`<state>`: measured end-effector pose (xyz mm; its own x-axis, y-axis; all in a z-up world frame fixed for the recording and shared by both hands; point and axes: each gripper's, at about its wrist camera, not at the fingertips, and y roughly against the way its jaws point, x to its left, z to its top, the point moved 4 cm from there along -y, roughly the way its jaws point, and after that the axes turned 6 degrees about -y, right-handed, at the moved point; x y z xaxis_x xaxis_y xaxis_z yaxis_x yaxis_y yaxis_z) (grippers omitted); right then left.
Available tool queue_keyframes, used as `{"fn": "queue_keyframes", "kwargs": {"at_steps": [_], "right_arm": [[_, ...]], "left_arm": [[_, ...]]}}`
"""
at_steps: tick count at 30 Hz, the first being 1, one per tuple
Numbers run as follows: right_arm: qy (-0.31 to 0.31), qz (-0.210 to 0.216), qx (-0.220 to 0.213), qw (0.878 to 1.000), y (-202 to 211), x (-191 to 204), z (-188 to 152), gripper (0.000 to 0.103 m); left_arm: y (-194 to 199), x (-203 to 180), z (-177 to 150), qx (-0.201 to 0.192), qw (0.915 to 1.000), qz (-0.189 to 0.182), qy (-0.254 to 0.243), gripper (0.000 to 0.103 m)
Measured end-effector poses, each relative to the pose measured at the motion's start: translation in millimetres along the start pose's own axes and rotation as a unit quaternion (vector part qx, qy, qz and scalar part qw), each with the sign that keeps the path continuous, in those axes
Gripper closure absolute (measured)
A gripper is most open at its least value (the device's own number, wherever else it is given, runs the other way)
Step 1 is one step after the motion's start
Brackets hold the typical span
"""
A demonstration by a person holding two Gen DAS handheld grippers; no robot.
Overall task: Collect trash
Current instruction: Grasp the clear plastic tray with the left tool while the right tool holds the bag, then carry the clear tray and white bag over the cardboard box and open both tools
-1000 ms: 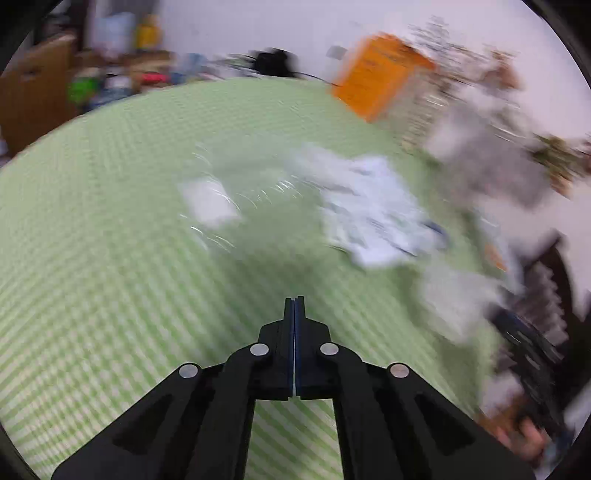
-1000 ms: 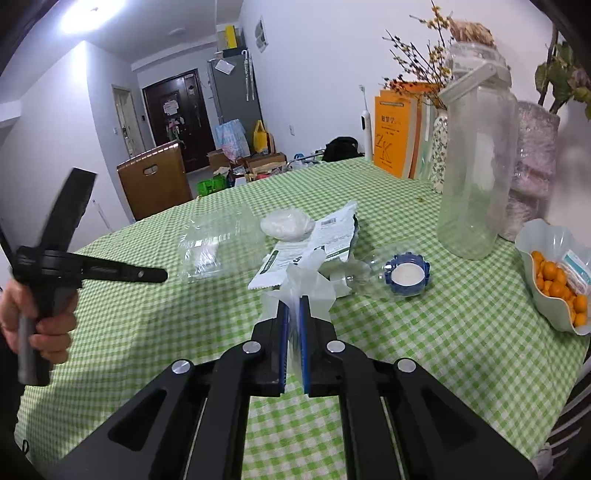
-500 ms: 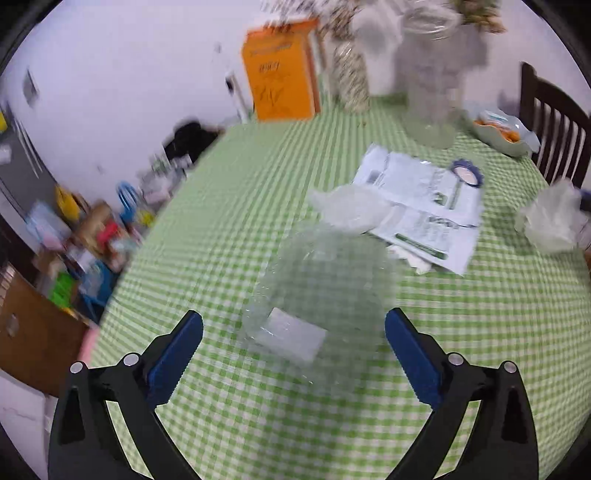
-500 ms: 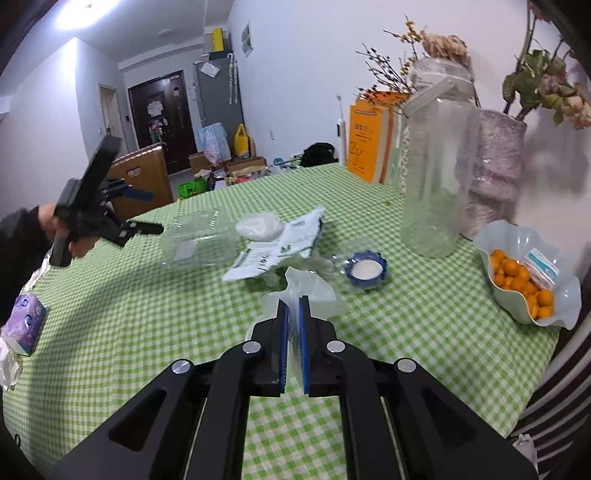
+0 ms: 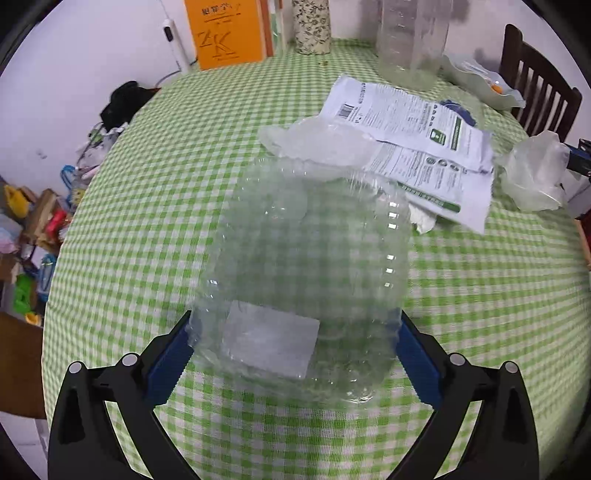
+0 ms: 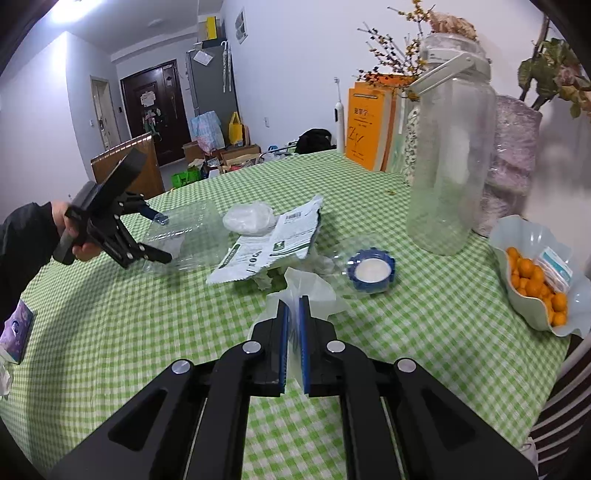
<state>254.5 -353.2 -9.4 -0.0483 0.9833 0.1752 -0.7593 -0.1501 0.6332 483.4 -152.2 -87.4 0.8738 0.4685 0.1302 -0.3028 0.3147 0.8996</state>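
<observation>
Left wrist view. Your left gripper [image 5: 293,341] is spread wide, its blue pads [image 5: 168,356] flanking the near end of a clear plastic clamshell container [image 5: 306,266] that lies on the green checked tablecloth [image 5: 147,192]. The pads sit at the container's sides; whether they press on it cannot be told. Directly beyond the container lies a crumpled clear film [image 5: 317,142], touching its far rim, and to the right of that a printed white packet [image 5: 413,140] with a scrap of white tissue [image 5: 423,221] under its near corner. At the right border your right gripper's load, a clear plastic bag [image 5: 532,173], shows. An orange book [image 5: 229,31] and a tall clear jar [image 5: 410,40] stand at the far edge. Bare cloth lies to the left of the container up to the table's left edge.

Right wrist view. Your right gripper [image 6: 293,332] is nearly closed, pinching the clear plastic bag [image 6: 306,291] between its blue pads. Just ahead lie the printed white packet [image 6: 273,245] and a blue-rimmed lid [image 6: 371,271]; the tall clear jar [image 6: 448,158] and a bowl of orange fruit [image 6: 535,280] stand to the right, the bowl near the table's right edge. At left your left gripper [image 6: 160,238] straddles the clamshell container [image 6: 184,236]. Bare cloth extends along the near left, with a purple tissue pack [image 6: 18,332] at the far left edge.
</observation>
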Motion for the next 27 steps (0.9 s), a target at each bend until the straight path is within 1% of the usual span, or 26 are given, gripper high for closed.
{"fn": "queue_keyframes", "kwargs": {"at_steps": [3, 4, 6, 7, 9, 10, 12, 14, 15, 17, 18, 20, 25, 27], "right_arm": [[0.004, 0.01, 0.003, 1.0, -3, 7, -2, 0.097], [0.005, 0.013, 0.004, 1.0, -3, 9, -2, 0.097], [0.006, 0.02, 0.003, 1.0, -3, 12, -2, 0.097], [0.005, 0.021, 0.003, 1.0, -3, 11, -3, 0.097], [0.001, 0.02, 0.006, 1.0, -2, 9, -5, 0.097], [-0.004, 0.022, 0.009, 1.0, 0, 7, -8, 0.097], [-0.008, 0.025, 0.01, 1.0, 4, 5, -12, 0.097], [-0.011, 0.027, 0.005, 1.0, 11, 5, -14, 0.097], [-0.012, 0.029, 0.003, 1.0, 15, 5, -14, 0.098], [-0.01, 0.031, -0.005, 0.999, 25, 7, -14, 0.098], [-0.007, 0.032, -0.01, 0.999, 31, 9, -12, 0.098], [-0.003, 0.033, -0.023, 0.999, 45, 12, -11, 0.098], [-0.003, 0.03, -0.05, 0.998, 82, 12, -14, 0.098], [-0.006, 0.027, -0.057, 0.998, 95, 8, -18, 0.098]], "left_arm": [[7, 1, -5, -0.008, 0.9996, -0.002, 0.027, 0.009], [11, -1, -8, -0.011, 0.9996, 0.0, 0.027, 0.009], [22, -5, -13, -0.029, 0.9991, 0.02, 0.02, 0.011], [28, -6, -15, -0.04, 0.9985, 0.028, 0.027, 0.011], [44, -7, -21, -0.06, 0.9958, 0.034, 0.06, 0.012], [52, -8, -23, -0.07, 0.994, 0.041, 0.072, 0.012], [72, -13, -27, -0.089, 0.9884, 0.07, 0.101, 0.012], [89, -20, -36, -0.097, 0.9822, 0.089, 0.134, 0.012], [95, -25, -40, -0.1, 0.9806, 0.09, 0.143, 0.012], [107, -36, -45, -0.103, 0.9764, 0.107, 0.157, 0.012], [112, -45, -46, -0.101, 0.9768, 0.103, 0.158, 0.012], [124, -61, -46, -0.108, 0.9764, 0.108, 0.153, 0.012], [155, -116, -36, -0.122, 0.9781, 0.114, 0.124, 0.012], [165, -137, -29, -0.122, 0.9777, 0.113, 0.129, 0.011]]}}
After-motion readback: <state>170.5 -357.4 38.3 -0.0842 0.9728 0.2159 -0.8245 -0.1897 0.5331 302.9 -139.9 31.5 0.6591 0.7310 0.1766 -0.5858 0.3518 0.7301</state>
